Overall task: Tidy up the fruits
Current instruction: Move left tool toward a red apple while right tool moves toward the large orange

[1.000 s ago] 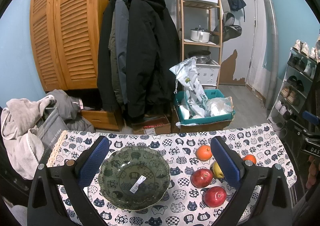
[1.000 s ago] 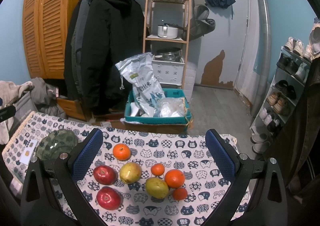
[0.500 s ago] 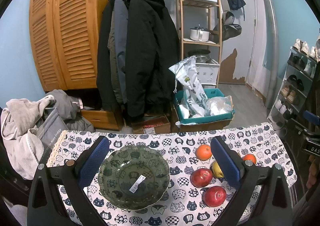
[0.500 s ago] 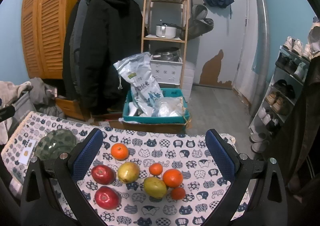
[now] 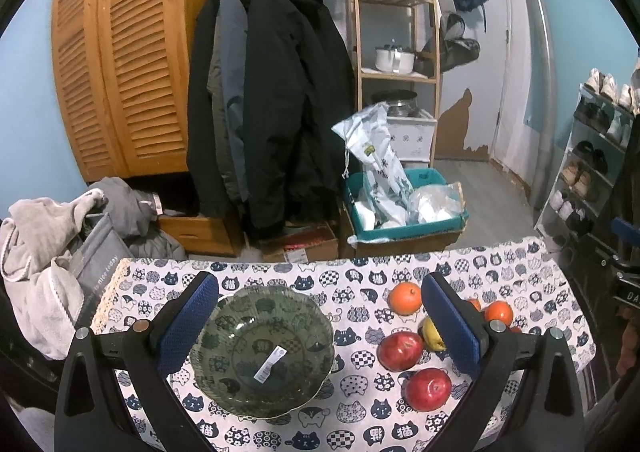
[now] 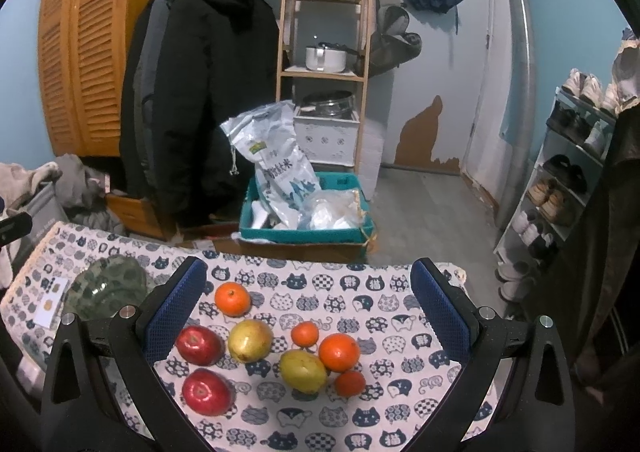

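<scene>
Left wrist view: left gripper (image 5: pixel 318 322) hovered over the bowl (image 5: pixel 262 350) on the cat-print surface (image 5: pixel 360 276), jaws wide apart, holding nothing. Right wrist view: right gripper (image 6: pixel 308 310) hung above the fruit, jaws wide apart, empty. On the surface lay two apples (image 6: pixel 199 345), two pears (image 6: pixel 250 340) and four oranges (image 6: pixel 232 298), clustered right of the bowl, none inside it.

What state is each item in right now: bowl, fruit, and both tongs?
Glass bowl: upright, empty apart from a label inside.
Red apples: two, loose on the tablecloth.
Pears: two, on the cloth.
Oranges: four, outside the bowl.
Left tongs: open, holding nothing.
Right tongs: open, holding nothing.
</scene>
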